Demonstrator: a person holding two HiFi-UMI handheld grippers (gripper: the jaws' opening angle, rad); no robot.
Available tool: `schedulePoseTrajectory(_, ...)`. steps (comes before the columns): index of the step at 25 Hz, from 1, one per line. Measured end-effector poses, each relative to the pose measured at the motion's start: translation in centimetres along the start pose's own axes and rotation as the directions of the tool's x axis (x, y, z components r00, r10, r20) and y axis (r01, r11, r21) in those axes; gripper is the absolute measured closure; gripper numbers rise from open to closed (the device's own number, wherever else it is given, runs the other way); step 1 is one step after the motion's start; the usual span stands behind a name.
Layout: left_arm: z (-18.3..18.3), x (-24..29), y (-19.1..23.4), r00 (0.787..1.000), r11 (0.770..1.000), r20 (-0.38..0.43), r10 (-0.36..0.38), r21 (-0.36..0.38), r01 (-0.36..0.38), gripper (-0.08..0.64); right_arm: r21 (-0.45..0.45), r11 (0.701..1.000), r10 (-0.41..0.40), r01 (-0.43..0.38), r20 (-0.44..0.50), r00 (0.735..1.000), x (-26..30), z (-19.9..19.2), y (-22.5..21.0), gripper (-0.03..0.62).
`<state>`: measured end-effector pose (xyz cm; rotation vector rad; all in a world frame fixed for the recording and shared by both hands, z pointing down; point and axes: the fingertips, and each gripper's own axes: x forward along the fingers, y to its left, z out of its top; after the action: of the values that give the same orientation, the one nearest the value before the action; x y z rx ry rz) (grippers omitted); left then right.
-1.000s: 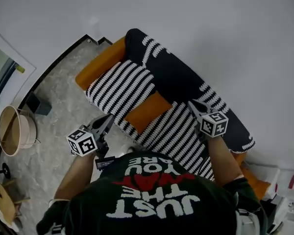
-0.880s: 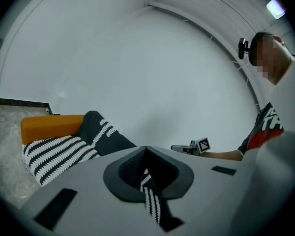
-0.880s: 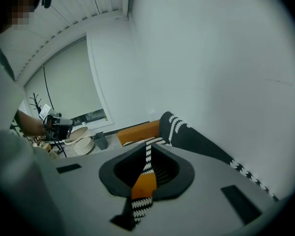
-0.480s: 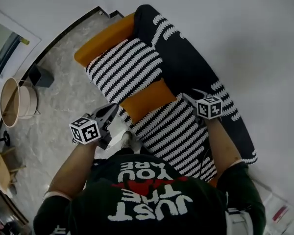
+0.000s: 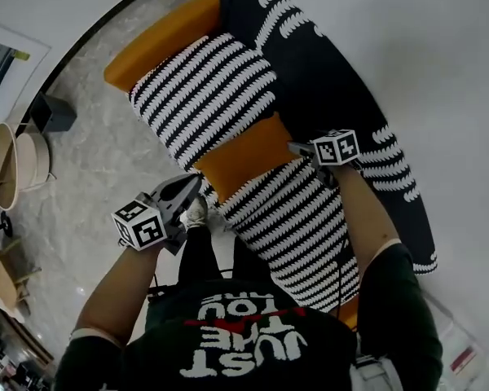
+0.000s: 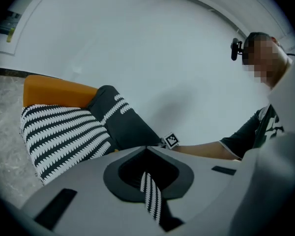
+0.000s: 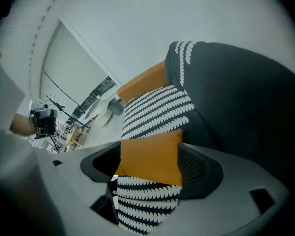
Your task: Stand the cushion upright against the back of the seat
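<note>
It looks like a home living room: a black-and-white striped fabric sofa stands on a grey marble-pattern floor against a plain white wall.

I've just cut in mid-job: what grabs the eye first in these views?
The orange cushion stands out, lying flat across the black-and-white striped seat in front of the dark backrest. The right claw is open at the cushion's back end, and the left claw, shut, hovers near its front end.
</note>
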<state>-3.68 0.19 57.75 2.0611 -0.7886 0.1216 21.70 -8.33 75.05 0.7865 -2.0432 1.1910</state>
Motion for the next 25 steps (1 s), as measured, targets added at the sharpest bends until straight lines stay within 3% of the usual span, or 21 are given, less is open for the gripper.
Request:
schedulePoseTrajectory(3,-1.4,0.6,1.6,1.0,1.0,-0.027,-0.013,0.014,0.013,0.549,0.02,1.0,-0.005,0.006,-0.066,0.998,4.0,-1.0,-2.6,0.217)
schedulePoseTrajectory(6,-3.6,0.9,3.5,0.999,1.0,-0.034,-0.005,-0.006,0.004,0.549,0.046,0.998,0.043,-0.037,-0.132,0.99,8.2,-3.2,-4.7,0.165)
schedulePoseTrajectory(11,-6.6,0.7,6.7,0.999,1.0,-0.037,0.004,-0.03,-0.005,0.549,0.105,0.987,0.142,-0.121,-0.225,0.964,14.8,-6.5,-6.1,0.025)
schedulePoseTrajectory(14,-7.4,0.0,7.6,0.999,0.999,-0.04,0.006,-0.05,-0.008,0.549,0.066,0.995,0.096,-0.079,-0.323,0.942,17.0,-8.8,-6.9,0.023)
schedulePoseTrajectory(18,-7.1,-1.4,8.2,0.999,0.997,-0.036,-0.001,-0.083,-0.002,0.549,0.12,0.99,0.104,-0.071,-0.297,0.949,17.3,-8.3,-6.3,0.029)
schedulePoseTrajectory(19,-6.9,-1.6,8.2,0.999,0.996,-0.032,-0.003,-0.088,0.001,0.549,0.124,0.989,0.108,-0.075,-0.291,0.951,17.1,-8.1,-6.0,0.063)
schedulePoseTrajectory(23,-7.1,-2.0,7.3,1.0,0.997,-0.022,-0.008,-0.081,0.006,0.549,0.123,0.988,0.116,-0.091,-0.221,0.968,15.3,-8.4,-4.9,0.303)
schedulePoseTrajectory(25,-7.5,-2.0,6.0,1.0,0.998,-0.018,-0.01,-0.063,0.009,0.549,0.107,0.989,0.116,-0.099,-0.166,0.979,13.6,-8.9,-4.0,0.363)
